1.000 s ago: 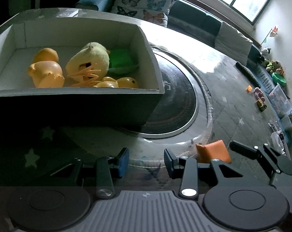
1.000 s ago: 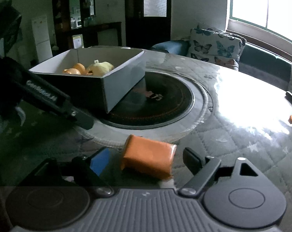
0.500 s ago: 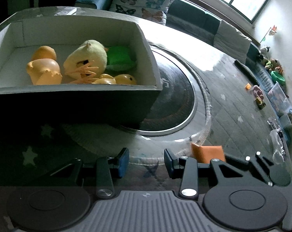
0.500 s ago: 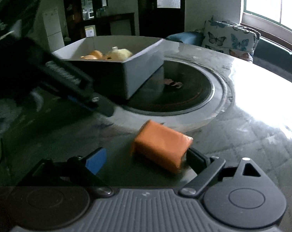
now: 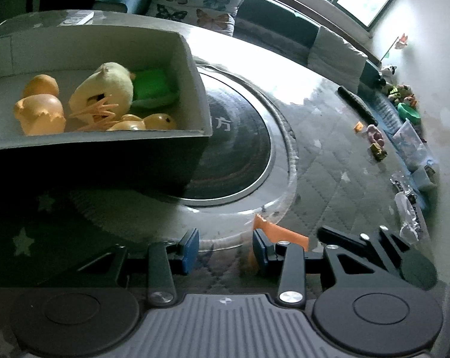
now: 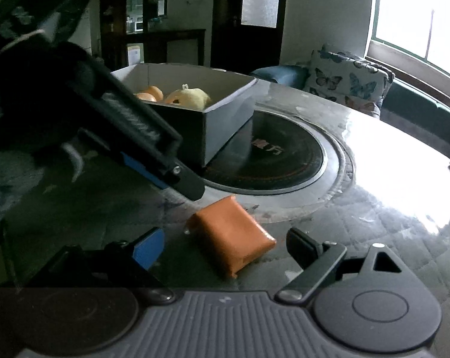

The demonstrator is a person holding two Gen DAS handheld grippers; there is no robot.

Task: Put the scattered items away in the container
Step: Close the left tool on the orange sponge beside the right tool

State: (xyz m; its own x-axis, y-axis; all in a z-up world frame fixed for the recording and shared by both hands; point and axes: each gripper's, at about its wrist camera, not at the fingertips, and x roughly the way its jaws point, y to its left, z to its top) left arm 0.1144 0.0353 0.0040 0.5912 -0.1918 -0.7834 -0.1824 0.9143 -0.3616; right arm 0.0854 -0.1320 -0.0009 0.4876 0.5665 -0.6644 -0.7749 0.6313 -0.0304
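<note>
Between the right hand-held gripper's (image 6: 225,246) wide-apart fingers lies a soft, glossy orange packet (image 6: 231,239).

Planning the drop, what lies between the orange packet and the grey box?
In the right wrist view, the left tool crosses between the orange rectangular packet and grey cardboard box.

Left tongs (image 5: 225,247): black linkage arms, silver pivot screws, blue pads on the inner finger faces. Ribbed grey housing at 6 o'clock, flanked by two round black discs. Right tongs (image 6: 225,246): same build, one blue pad at 8 o'clock, the other pad black and edge-on at 4 o'clock; triangular cut-out in the black link beside it.
</note>
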